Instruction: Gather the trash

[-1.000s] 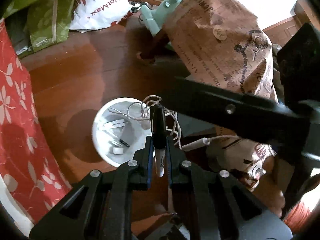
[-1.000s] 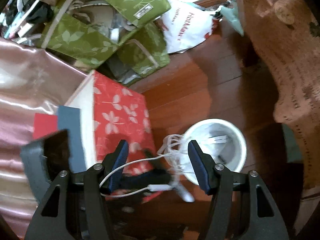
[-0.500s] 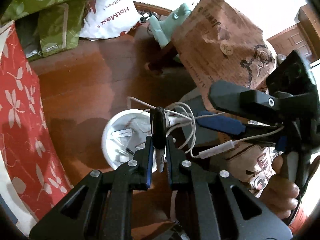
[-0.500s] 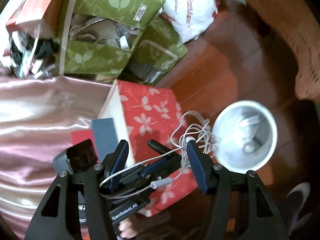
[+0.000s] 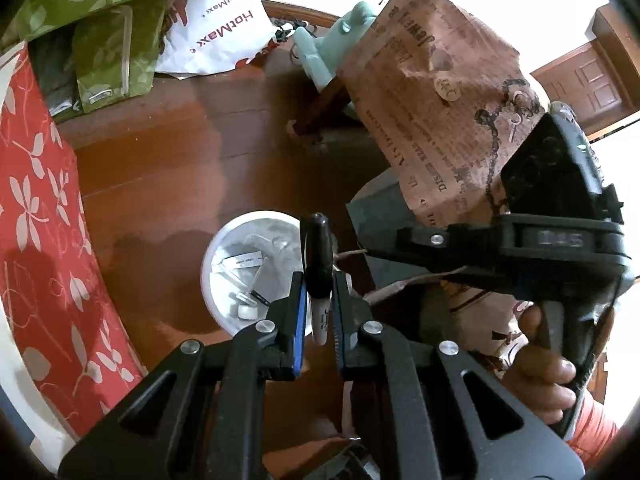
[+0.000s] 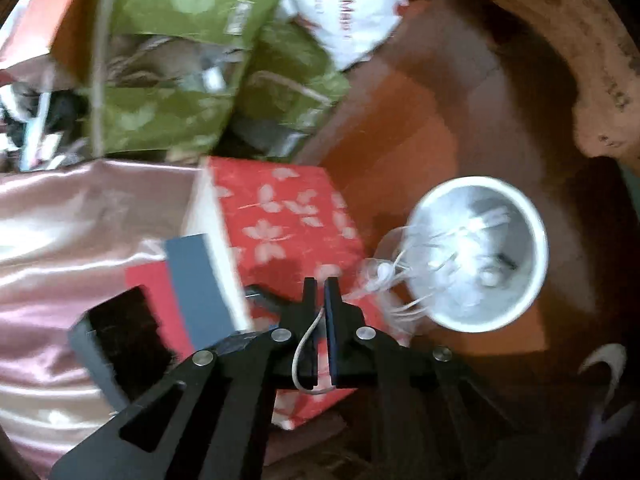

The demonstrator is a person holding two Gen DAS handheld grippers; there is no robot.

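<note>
My left gripper (image 5: 319, 282) is shut on a black marker pen (image 5: 318, 256), which stands upright over the near rim of the white bin (image 5: 224, 264). The bin holds paper scraps and small bits. In the right wrist view, my right gripper (image 6: 320, 284) has its jaws closing to a narrow slit, with a thin white cable (image 6: 306, 344) pinched between them. The cable's tangled end (image 6: 384, 276) hangs blurred beside the white bin (image 6: 532, 264). The right gripper's body (image 5: 520, 248) crosses the left wrist view, held by a hand (image 5: 548, 364).
A red floral box (image 6: 288, 216) stands left of the bin on the wooden floor (image 5: 160, 168). Green leaf-print bags (image 6: 180, 40) and a white plastic bag (image 5: 216, 32) lie behind it. A brown printed paper bag (image 5: 440, 100) rises on the right, and pink satin cloth (image 6: 60, 220) lies on the left.
The right gripper's jaws went from wide apart to nearly together on the white cable. The cable tangle dropped from in front of the marker toward the bin. The left gripper kept still.
</note>
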